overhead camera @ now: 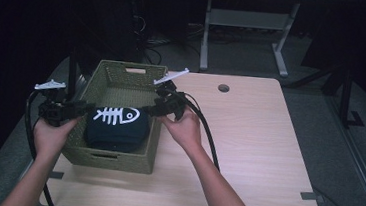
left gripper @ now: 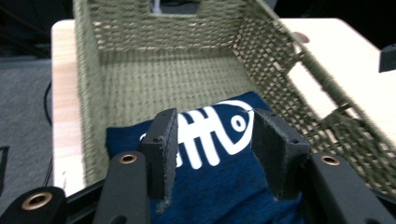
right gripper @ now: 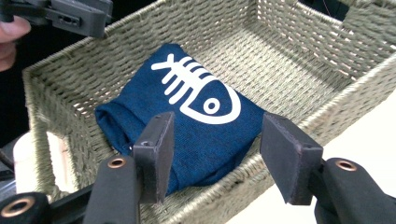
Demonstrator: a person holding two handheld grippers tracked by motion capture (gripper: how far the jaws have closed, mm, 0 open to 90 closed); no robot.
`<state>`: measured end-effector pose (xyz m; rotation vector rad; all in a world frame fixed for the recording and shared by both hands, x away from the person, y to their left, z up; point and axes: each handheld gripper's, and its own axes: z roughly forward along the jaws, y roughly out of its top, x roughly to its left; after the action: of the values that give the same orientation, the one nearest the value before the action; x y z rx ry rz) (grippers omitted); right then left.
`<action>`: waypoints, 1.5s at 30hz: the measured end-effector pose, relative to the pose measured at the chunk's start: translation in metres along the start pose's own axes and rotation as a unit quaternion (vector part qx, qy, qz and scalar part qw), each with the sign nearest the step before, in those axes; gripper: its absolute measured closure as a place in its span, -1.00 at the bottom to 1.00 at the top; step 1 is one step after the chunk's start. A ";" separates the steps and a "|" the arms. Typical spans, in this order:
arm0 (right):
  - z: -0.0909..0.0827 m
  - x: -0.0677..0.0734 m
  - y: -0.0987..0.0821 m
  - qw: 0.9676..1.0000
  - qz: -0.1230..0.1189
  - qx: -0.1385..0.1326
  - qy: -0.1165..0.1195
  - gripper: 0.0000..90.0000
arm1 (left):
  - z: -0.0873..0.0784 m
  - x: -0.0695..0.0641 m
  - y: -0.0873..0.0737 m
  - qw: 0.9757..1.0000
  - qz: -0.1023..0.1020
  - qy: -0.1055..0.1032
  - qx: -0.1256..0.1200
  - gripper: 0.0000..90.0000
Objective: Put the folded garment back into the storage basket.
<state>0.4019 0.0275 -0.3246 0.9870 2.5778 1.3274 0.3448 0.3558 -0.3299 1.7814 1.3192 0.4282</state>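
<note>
A folded dark blue cloth (overhead camera: 117, 126) with a white fish-skeleton print lies in the near half of a woven green basket (overhead camera: 104, 71). My left gripper (overhead camera: 86, 107) hovers at the basket's left rim, open, with nothing between its jaws. My right gripper (overhead camera: 148, 111) is at the basket's right rim, also open and empty. In the left gripper view the cloth (left gripper: 219, 182) lies just beyond the left gripper (left gripper: 217, 154). The right gripper view has the cloth (right gripper: 187, 121) below and beyond the right gripper (right gripper: 217, 156), with the basket (right gripper: 299, 51) around it and the left gripper's body at top left.
The basket stands on the left part of a light wooden table (overhead camera: 248, 139) with a round cable hole (overhead camera: 223, 88) near its far edge. Beyond the table stand a white desk frame (overhead camera: 245, 23) and cables on a dark floor.
</note>
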 end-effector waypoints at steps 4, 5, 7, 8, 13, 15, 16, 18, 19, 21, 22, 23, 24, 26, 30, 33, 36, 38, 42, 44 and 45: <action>-0.012 -0.006 -0.002 1.000 0.004 -0.012 0.010 -0.08 | 0.001 -0.009 0.003 1.000 0.010 -0.009 -0.004 0.09; -0.014 -0.008 -0.003 1.000 0.003 -0.016 0.012 -0.09 | 0.002 -0.012 0.004 1.000 0.012 -0.012 -0.004 0.08; -0.018 -0.011 -0.004 1.000 0.003 -0.017 0.013 -0.13 | 0.002 -0.016 0.005 1.000 0.016 -0.015 -0.008 0.06; -0.021 -0.011 -0.005 1.000 0.006 -0.018 0.013 -0.13 | 0.002 -0.018 0.006 1.000 0.016 -0.018 -0.009 0.05; -0.032 -0.019 -0.012 0.999 0.006 -0.027 0.018 -0.19 | 0.005 -0.028 0.007 0.999 0.024 -0.028 -0.014 0.00; -0.037 -0.022 -0.014 0.999 0.011 -0.032 0.021 -0.21 | 0.006 -0.031 0.008 0.999 0.026 -0.031 -0.012 -0.02; -0.039 -0.023 -0.016 0.999 0.012 -0.033 0.022 -0.21 | 0.006 -0.033 0.009 0.999 0.028 -0.032 -0.013 -0.02; -0.044 -0.025 -0.018 0.999 0.011 -0.033 0.020 -0.23 | 0.007 -0.037 0.010 0.999 0.031 -0.035 -0.015 -0.05; -0.047 -0.026 -0.019 0.999 0.013 -0.035 0.019 -0.23 | 0.008 -0.039 0.010 0.999 0.034 -0.037 -0.014 -0.05; -0.052 -0.028 -0.021 0.999 0.015 -0.042 0.020 -0.24 | 0.009 -0.042 0.011 0.998 0.038 -0.037 -0.015 -0.08; -0.054 -0.029 -0.022 0.999 0.014 -0.042 0.019 -0.25 | 0.010 -0.044 0.012 0.998 0.039 -0.038 -0.014 -0.09; -0.056 -0.030 -0.023 0.999 0.014 -0.045 0.017 -0.25 | 0.011 -0.046 0.012 0.998 0.039 -0.041 -0.014 -0.11; -0.059 -0.031 -0.024 0.999 0.014 -0.046 0.017 -0.25 | 0.012 -0.049 0.012 0.998 0.040 -0.043 -0.014 -0.11; -0.063 -0.032 -0.026 0.999 0.015 -0.049 0.015 -0.27 | 0.014 -0.053 0.013 0.998 0.046 -0.045 -0.011 -0.11; -0.071 -0.037 -0.032 0.998 0.020 -0.055 0.018 -0.28 | 0.017 -0.061 0.014 0.997 0.050 -0.053 -0.012 -0.16; -0.076 -0.040 -0.037 0.998 0.020 -0.055 0.018 -0.30 | 0.019 -0.068 0.015 0.997 0.056 -0.059 -0.012 -0.19; -0.081 -0.042 -0.041 0.998 0.024 -0.058 0.015 -0.30 | 0.021 -0.073 0.015 0.996 0.062 -0.063 -0.012 -0.21; -0.088 -0.046 -0.046 0.998 0.024 -0.062 0.010 -0.31 | 0.023 -0.080 0.016 0.995 0.067 -0.068 -0.010 -0.25; -0.098 -0.051 -0.053 0.997 0.030 -0.066 0.005 -0.32 | 0.027 -0.089 0.017 0.994 0.075 -0.073 -0.010 -0.28; -0.103 -0.053 -0.057 0.997 0.029 -0.067 0.001 -0.33 | 0.028 -0.092 0.017 0.994 0.076 -0.077 -0.010 -0.30; -0.105 -0.054 -0.059 0.997 0.030 -0.068 -0.002 -0.33 | 0.031 -0.097 0.017 0.993 0.082 -0.080 -0.009 -0.30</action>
<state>0.3783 -0.1021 -0.3151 1.0501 2.4358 1.4907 0.3400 0.2540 -0.3142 1.8749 1.0605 0.3760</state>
